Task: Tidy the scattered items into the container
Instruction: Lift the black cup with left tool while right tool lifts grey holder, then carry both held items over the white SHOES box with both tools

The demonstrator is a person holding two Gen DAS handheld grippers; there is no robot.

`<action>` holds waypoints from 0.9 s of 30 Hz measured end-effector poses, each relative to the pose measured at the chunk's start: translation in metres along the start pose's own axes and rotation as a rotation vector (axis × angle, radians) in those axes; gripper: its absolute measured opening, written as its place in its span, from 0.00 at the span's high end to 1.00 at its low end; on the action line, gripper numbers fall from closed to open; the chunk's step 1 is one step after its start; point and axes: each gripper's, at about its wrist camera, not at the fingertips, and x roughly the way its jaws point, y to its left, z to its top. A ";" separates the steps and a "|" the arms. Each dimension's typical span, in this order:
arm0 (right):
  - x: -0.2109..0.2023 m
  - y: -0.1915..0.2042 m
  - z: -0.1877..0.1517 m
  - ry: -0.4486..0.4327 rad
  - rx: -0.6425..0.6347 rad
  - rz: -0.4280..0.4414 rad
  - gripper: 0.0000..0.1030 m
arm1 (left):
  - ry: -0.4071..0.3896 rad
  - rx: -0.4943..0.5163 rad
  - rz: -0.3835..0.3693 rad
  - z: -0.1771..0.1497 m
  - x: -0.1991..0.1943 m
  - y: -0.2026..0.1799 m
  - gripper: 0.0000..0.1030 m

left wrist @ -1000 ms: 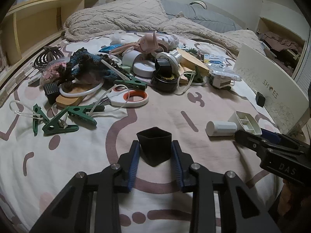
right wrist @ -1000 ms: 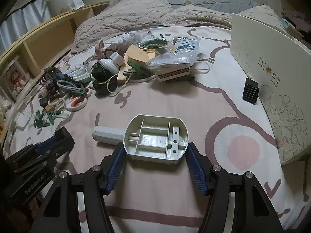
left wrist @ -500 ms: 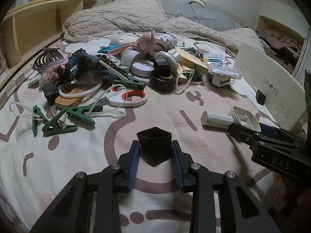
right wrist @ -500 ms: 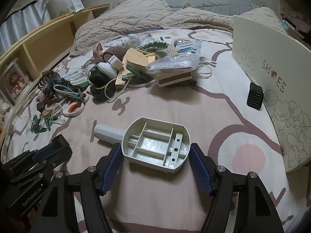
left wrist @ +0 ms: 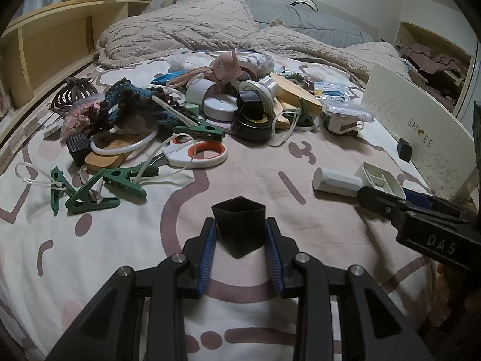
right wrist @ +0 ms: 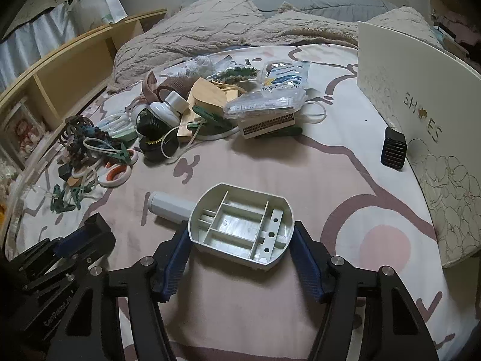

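Grippers hold a black cup and a white handled piece over the cluttered bed

Left gripper (left wrist: pixel 240 242) has its blue pads clamped on a small black cup (left wrist: pixel 239 228), held just above the patterned bedsheet (left wrist: pixel 90 255). Right gripper (right wrist: pixel 240 251) straddles the ribbed head of a white handled piece (right wrist: pixel 240 228), whose round handle points away to the left. Its jaws have just been closing a little. The left pad touches the head's edge; whether the right pad presses on it cannot be told.

Beyond both grippers a heap of scattered items lies across the middle of the bed: green clips (left wrist: pixel 90 192), white-and-orange scissors (left wrist: pixel 198 155), a knitted bundle (left wrist: pixel 129 105), a black round tin (left wrist: pixel 252 124), wooden pieces (right wrist: pixel 207 96) and a clear plastic packet (right wrist: pixel 264 102). A rumpled beige blanket (left wrist: pixel 186 36) lies behind the heap. The container, a white box (right wrist: pixel 421 84) lettered "SHOES", stands on edge at the right side of the bed, with a small black ribbed block (right wrist: pixel 393 149) against its face.

Only the left wrist view shows the cup; there the right gripper enters from the right edge with the white piece at its tips. Only the right wrist view shows the ribbed inside of that piece, with the left gripper at the lower left.
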 end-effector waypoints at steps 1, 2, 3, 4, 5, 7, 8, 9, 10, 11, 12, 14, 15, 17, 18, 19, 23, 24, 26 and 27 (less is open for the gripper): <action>0.000 0.000 0.000 0.000 -0.002 -0.002 0.36 | -0.001 0.000 0.000 0.000 0.000 0.000 0.69; 0.000 0.001 0.000 -0.001 -0.003 -0.003 0.36 | -0.001 0.003 0.000 0.001 -0.001 0.000 0.69; 0.000 0.001 0.000 -0.002 -0.003 -0.004 0.36 | -0.003 0.005 0.001 0.001 -0.002 -0.001 0.69; -0.001 0.001 0.000 -0.003 -0.002 -0.003 0.36 | -0.005 0.008 0.000 0.001 -0.002 -0.001 0.69; -0.002 0.001 0.000 -0.005 0.000 -0.003 0.36 | -0.007 0.010 0.000 0.002 -0.003 -0.001 0.69; -0.004 0.000 0.001 -0.013 0.005 -0.004 0.36 | -0.013 0.016 0.000 0.002 -0.005 -0.002 0.69; -0.005 0.000 0.001 -0.016 0.006 -0.003 0.36 | -0.017 0.018 0.000 0.003 -0.006 -0.002 0.69; -0.007 0.000 0.001 -0.019 0.007 -0.002 0.36 | -0.021 0.020 -0.001 0.003 -0.007 -0.002 0.69; -0.008 -0.001 0.001 -0.021 0.008 -0.002 0.36 | -0.024 0.020 -0.002 0.003 -0.008 -0.003 0.69; -0.009 -0.001 0.001 -0.024 0.008 -0.001 0.36 | -0.026 0.020 -0.003 0.003 -0.009 -0.003 0.69; -0.010 0.000 0.002 -0.027 0.008 -0.001 0.36 | -0.028 0.020 -0.005 0.004 -0.010 -0.003 0.69; -0.012 0.000 0.002 -0.031 0.006 -0.004 0.36 | -0.036 0.021 -0.008 0.005 -0.013 -0.004 0.69; -0.013 0.001 0.002 -0.032 0.005 -0.003 0.36 | -0.042 0.024 -0.010 0.006 -0.014 -0.005 0.69; -0.017 0.001 0.003 -0.039 0.007 0.003 0.36 | -0.058 0.034 -0.011 0.009 -0.019 -0.007 0.69; -0.018 0.002 0.003 -0.043 0.008 0.005 0.36 | -0.066 0.037 -0.010 0.010 -0.021 -0.008 0.69; -0.020 0.002 0.004 -0.048 0.009 0.008 0.36 | -0.075 0.038 -0.010 0.012 -0.023 -0.008 0.69; -0.031 0.002 0.008 -0.076 0.003 0.012 0.36 | -0.101 0.041 -0.013 0.019 -0.032 -0.011 0.69; -0.034 0.002 0.009 -0.084 0.003 0.011 0.36 | -0.110 0.045 -0.010 0.020 -0.034 -0.011 0.69; -0.040 0.001 0.012 -0.100 0.007 0.015 0.36 | -0.127 0.048 -0.009 0.025 -0.039 -0.013 0.69; -0.043 0.000 0.014 -0.109 0.008 0.016 0.36 | -0.134 0.046 -0.012 0.027 -0.042 -0.013 0.69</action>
